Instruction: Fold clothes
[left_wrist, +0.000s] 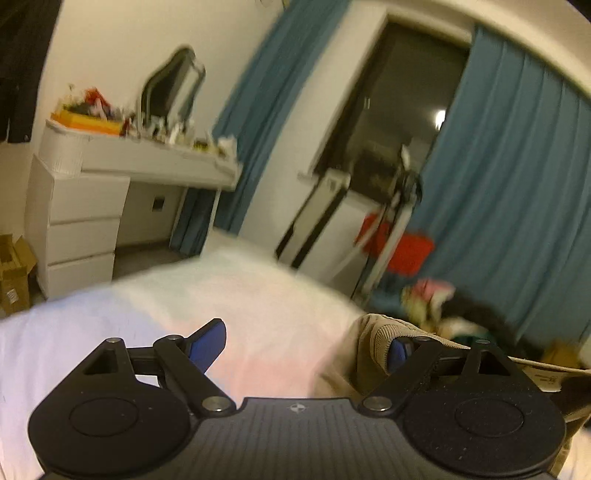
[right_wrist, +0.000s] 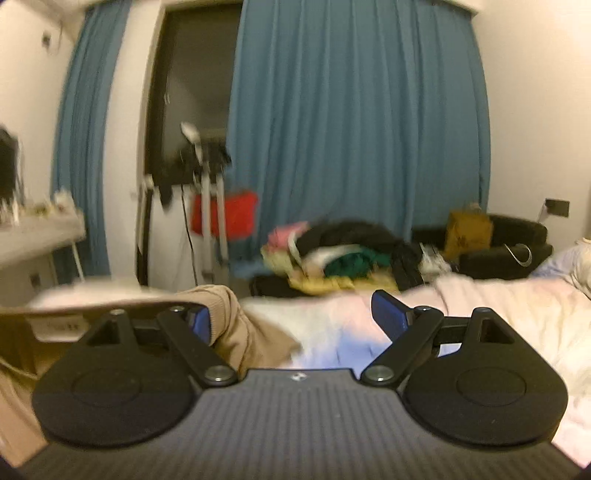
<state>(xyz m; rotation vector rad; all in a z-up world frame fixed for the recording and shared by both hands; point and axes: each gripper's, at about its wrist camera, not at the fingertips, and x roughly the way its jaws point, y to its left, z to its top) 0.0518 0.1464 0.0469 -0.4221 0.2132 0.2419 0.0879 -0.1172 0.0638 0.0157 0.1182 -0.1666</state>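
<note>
We see our left tool (left_wrist: 303, 349) and right tool (right_wrist: 291, 317): black, ribbed bodies, two round discs each, silver screws, blue finger pads (left_wrist: 207, 345), a small round mark in the middle.

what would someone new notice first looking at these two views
Probably the blue curtains covering the far wall, then the heap of mixed clothes piled beyond the bed's far edge. Up close, a tan garment lies on the white bed, with the open left gripper and open right gripper each having one blue finger against it.
</note>
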